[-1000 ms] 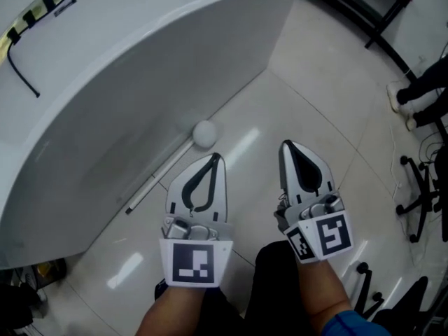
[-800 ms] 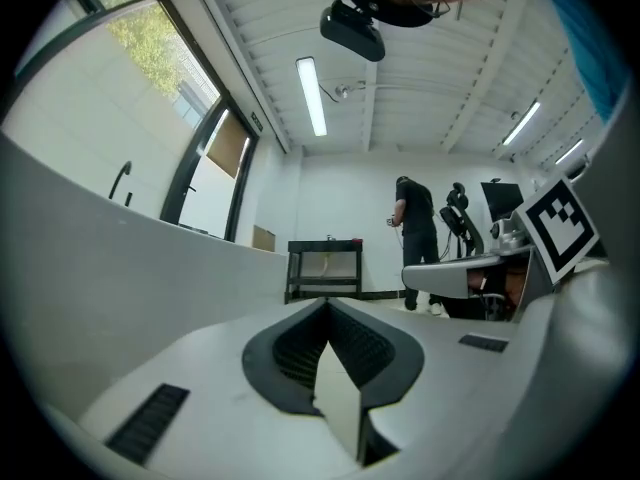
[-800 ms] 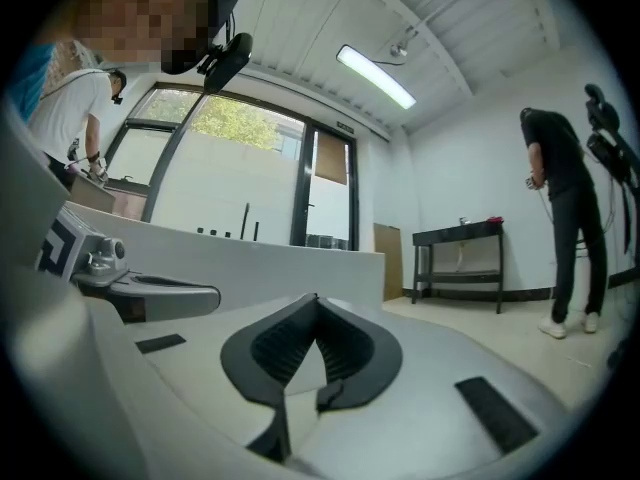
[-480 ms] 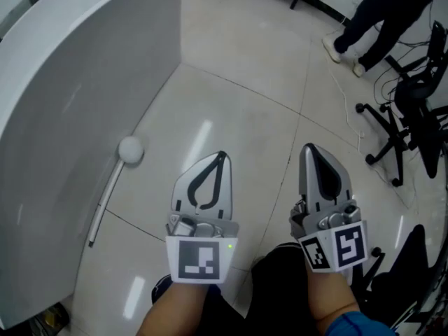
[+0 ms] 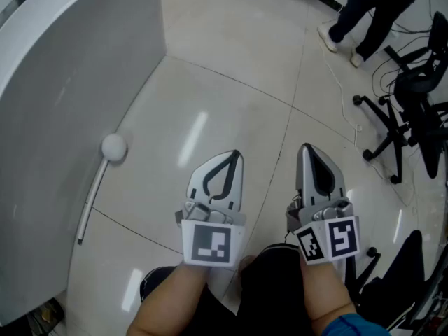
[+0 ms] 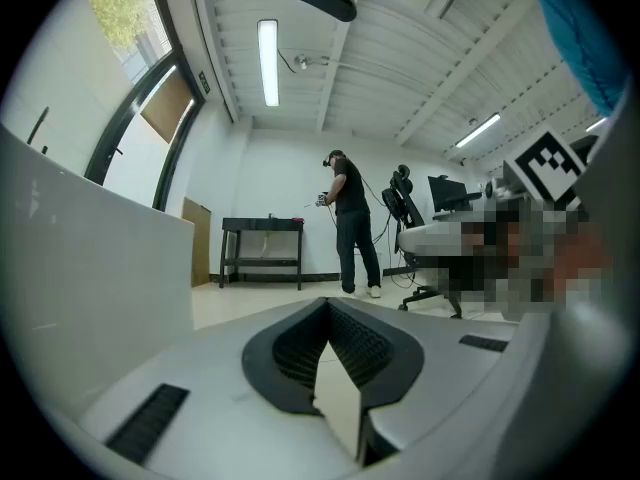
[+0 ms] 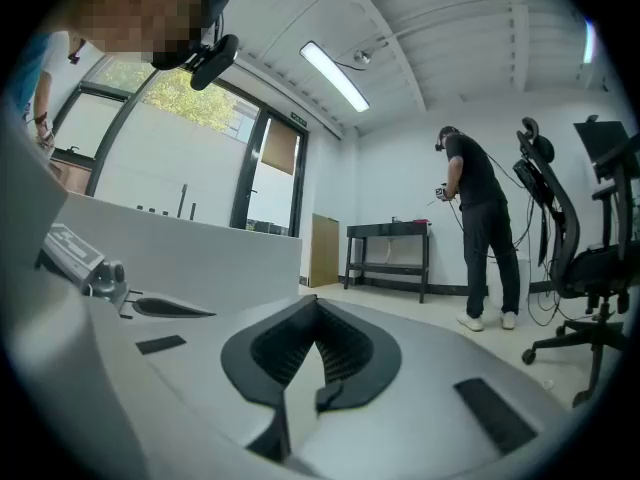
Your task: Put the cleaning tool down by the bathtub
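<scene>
Your left gripper point(image 5: 236, 154) has its jaws pressed together with nothing between them. Your right gripper point(image 5: 306, 148) is closed up and empty in the same way. Both point level over the tiled floor point(image 5: 224, 96). The cleaning tool point(image 5: 95, 193) lies on the floor to the left, just beside the bathtub point(image 5: 63, 110) wall and well apart from either claw. At the far right are a person point(image 5: 367, 12) and an office chair point(image 5: 409, 110).
</scene>
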`<action>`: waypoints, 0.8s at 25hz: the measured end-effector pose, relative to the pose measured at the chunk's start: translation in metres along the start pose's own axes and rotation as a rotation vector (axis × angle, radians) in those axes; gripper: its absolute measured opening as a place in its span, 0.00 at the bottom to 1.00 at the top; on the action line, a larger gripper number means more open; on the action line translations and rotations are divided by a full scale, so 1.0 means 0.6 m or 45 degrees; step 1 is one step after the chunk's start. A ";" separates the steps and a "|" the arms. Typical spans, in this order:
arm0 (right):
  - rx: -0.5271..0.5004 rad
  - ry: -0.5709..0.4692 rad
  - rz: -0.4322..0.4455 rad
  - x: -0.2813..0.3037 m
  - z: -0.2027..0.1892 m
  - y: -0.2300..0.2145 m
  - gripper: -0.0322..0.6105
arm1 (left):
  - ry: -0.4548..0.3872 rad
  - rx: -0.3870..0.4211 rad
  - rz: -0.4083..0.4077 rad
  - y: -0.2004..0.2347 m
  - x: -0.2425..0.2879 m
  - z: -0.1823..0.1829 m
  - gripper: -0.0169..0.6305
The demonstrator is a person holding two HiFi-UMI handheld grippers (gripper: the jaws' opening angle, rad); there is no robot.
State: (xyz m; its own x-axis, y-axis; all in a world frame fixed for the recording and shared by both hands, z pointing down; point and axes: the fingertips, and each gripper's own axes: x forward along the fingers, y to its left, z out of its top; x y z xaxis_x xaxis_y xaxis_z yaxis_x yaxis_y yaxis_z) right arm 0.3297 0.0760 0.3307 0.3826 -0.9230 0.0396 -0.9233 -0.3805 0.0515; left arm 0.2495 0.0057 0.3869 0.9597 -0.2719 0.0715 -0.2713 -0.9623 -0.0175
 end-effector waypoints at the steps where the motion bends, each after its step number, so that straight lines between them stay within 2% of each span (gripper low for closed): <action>1: -0.001 -0.002 0.016 0.003 0.000 0.006 0.05 | 0.004 0.006 0.005 0.000 0.003 -0.004 0.02; 7: 0.036 0.018 0.067 0.014 -0.007 0.020 0.05 | -0.011 -0.021 0.076 0.027 -0.003 -0.005 0.02; 20: 0.030 0.019 0.085 0.011 -0.003 0.046 0.05 | -0.021 -0.040 0.071 0.032 -0.022 -0.003 0.02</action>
State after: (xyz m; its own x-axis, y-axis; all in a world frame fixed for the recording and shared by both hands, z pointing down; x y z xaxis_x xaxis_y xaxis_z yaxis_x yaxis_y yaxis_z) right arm 0.3070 0.0598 0.3344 0.3206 -0.9455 0.0568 -0.9472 -0.3197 0.0248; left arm 0.2316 -0.0093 0.3877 0.9441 -0.3251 0.0549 -0.3261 -0.9453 0.0104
